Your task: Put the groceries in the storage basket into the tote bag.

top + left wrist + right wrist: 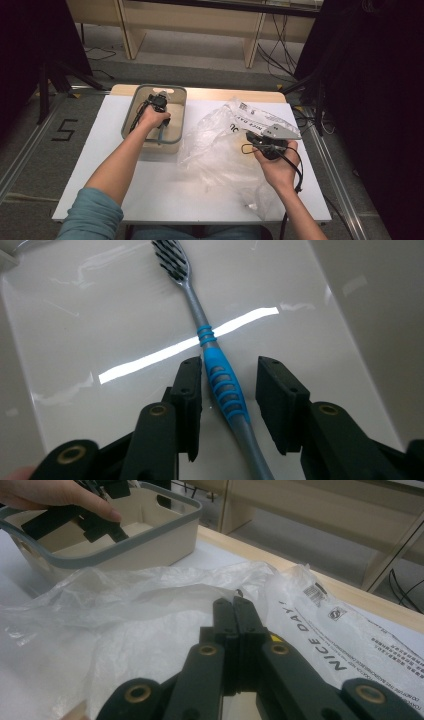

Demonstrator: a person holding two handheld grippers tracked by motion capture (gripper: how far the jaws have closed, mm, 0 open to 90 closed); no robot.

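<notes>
Left gripper hangs with jaws spread either side of a grey toothbrush with blue ribbed grip, which lies flat on the floor of a beige plastic bin with grey rim. Right gripper, jaws pressed together, rests over a crumpled clear plastic bag beside the bin.

On the clear plastic bag in front of you, black capitals read "NICE DAY!", with a small barcode label and a round symbol just above them and lines of fine print too small to read beside them. On the floor left of your worktop, a black "5" was marked.
</notes>
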